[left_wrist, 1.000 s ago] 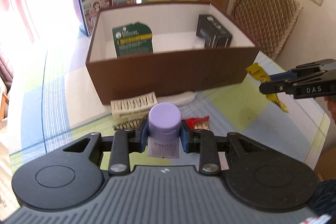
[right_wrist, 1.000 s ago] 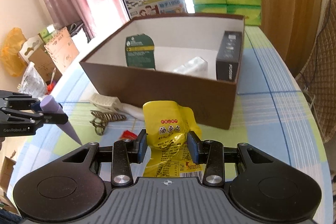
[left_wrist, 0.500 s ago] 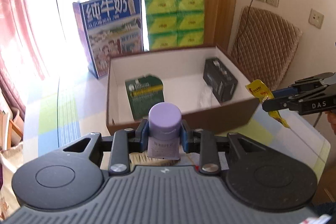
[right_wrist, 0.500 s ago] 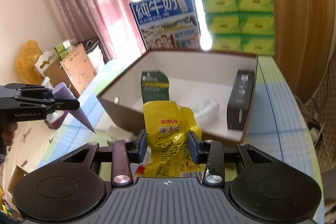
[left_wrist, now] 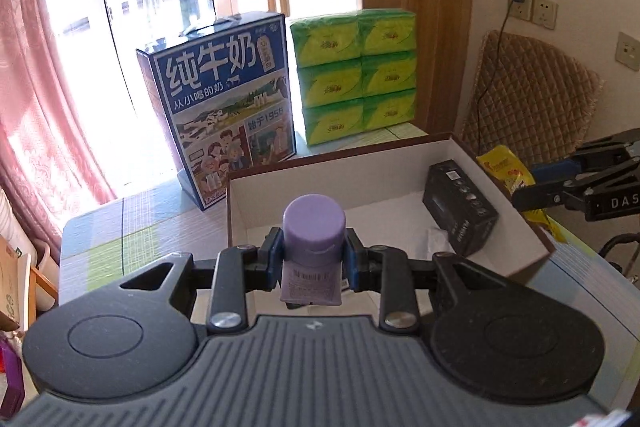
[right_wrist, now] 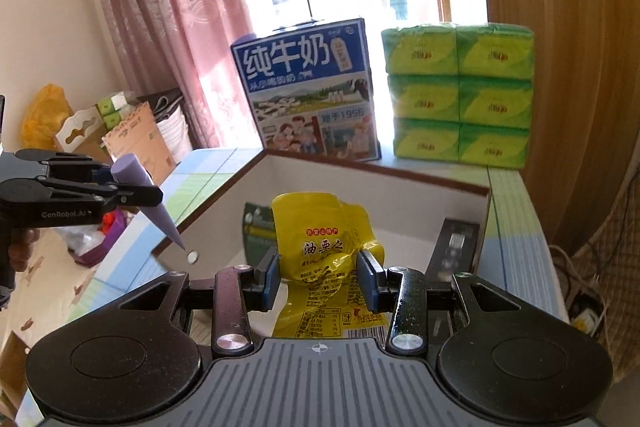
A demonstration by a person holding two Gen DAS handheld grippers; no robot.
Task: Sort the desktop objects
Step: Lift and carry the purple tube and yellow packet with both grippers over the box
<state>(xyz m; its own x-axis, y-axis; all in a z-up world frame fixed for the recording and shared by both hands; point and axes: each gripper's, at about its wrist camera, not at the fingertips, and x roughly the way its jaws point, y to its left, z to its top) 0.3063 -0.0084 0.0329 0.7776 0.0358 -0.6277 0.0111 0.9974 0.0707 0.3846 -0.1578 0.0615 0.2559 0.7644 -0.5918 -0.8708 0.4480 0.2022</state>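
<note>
Yellow snack packet (right_wrist: 320,247) (油栗) clamped in right gripper (right_wrist: 319,281) jaws; left gripper (left_wrist: 313,261) jaws clamp purple tube (left_wrist: 313,251).

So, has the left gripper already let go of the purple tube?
No, the left gripper is shut on the purple tube, its blue pads pressed against both sides above the brown box.

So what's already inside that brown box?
Inside the box: a black carton by the right wall, a green pack half hidden behind the yellow packet, and something clear. The claws cover the near floor.
</note>
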